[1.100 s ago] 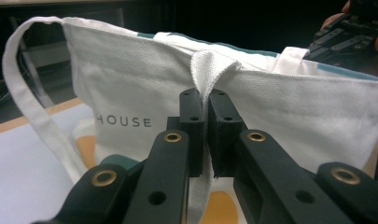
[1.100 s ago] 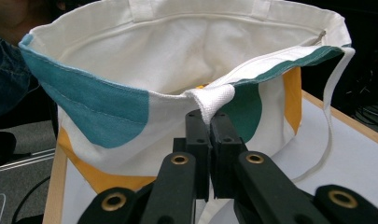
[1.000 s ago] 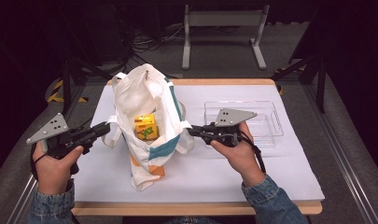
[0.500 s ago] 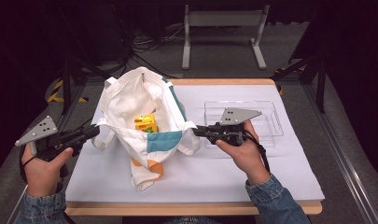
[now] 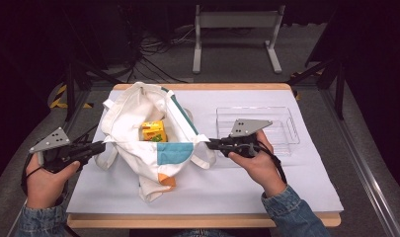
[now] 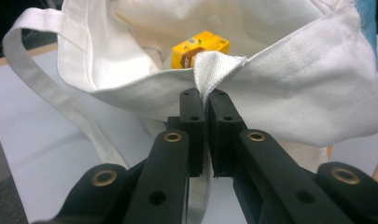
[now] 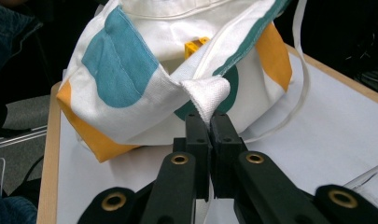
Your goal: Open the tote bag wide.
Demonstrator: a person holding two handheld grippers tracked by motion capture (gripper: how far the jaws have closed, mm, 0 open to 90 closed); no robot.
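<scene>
**Tote bag held open at both sides**

We see a white tote bag (image 5: 153, 143) with teal and orange patches lying on the white sheet (image 5: 266, 182) that covers the table, toward the table's left edge and reaching from near the far edge to past the middle. Its mouth is pulled wide.

Our left gripper (image 5: 100, 146) sits by the table's left edge, its jaws pressed together on a pinch of the bag's rim cloth; in the left gripper view the fabric folds up between the two black pads (image 6: 194, 116). Our right gripper (image 5: 211, 143) is near the middle of the table, jaws likewise clamped on the opposite side of the rim, the cloth bunched to a point above them in the right gripper view.

Inside the bag rests a yellow carton (image 5: 153, 131). A clear plastic tray (image 5: 281, 114) stands toward the table's far right corner, just behind the right hand (image 5: 254, 160).
</scene>
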